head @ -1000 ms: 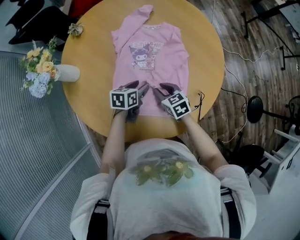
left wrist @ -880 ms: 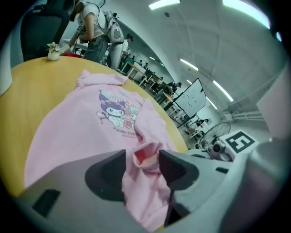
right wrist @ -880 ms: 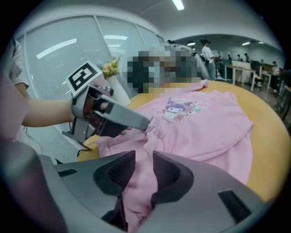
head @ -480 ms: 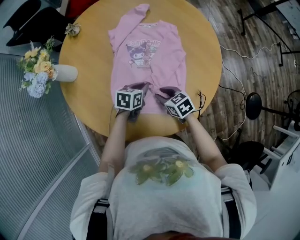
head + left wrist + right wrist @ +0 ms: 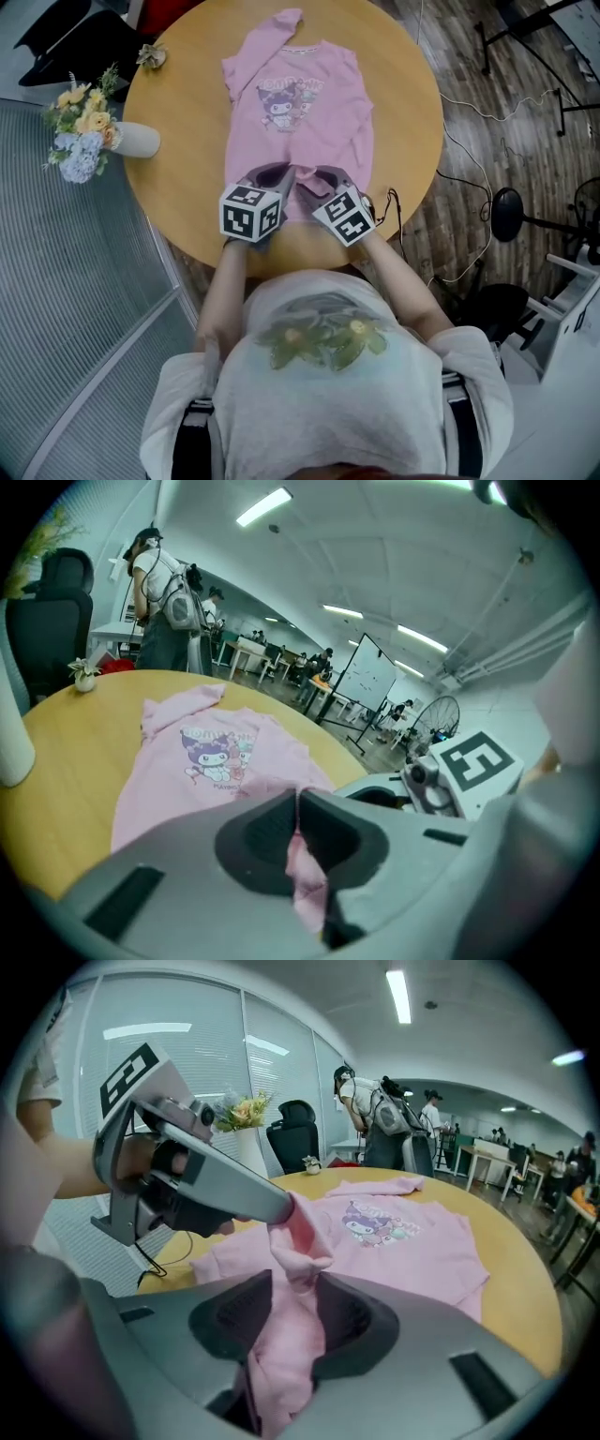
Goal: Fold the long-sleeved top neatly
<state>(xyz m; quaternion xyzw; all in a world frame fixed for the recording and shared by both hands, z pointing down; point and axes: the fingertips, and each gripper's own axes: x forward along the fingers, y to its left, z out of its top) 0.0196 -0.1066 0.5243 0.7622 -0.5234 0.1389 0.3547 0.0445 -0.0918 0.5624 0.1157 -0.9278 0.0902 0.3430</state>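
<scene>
First fold in hand: your left gripper (image 5: 298,803) pinches the top (image 5: 300,103) tight at its near hem (image 5: 302,181), while your right gripper (image 5: 295,1283), jaws just opening, seems slack around it; regrip before folding forward.

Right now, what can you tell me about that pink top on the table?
The pink top looks like soft jersey, long-sleeved, with a cartoon print on the chest. It lies front up on the round wooden table, and one sleeve end sticks out beyond the collar. Its near hem is raised and bunched. The left gripper is shut on a pinch of it. The right gripper, whose jaws have just been opening, has a thick fold of the cloth between them.
</scene>
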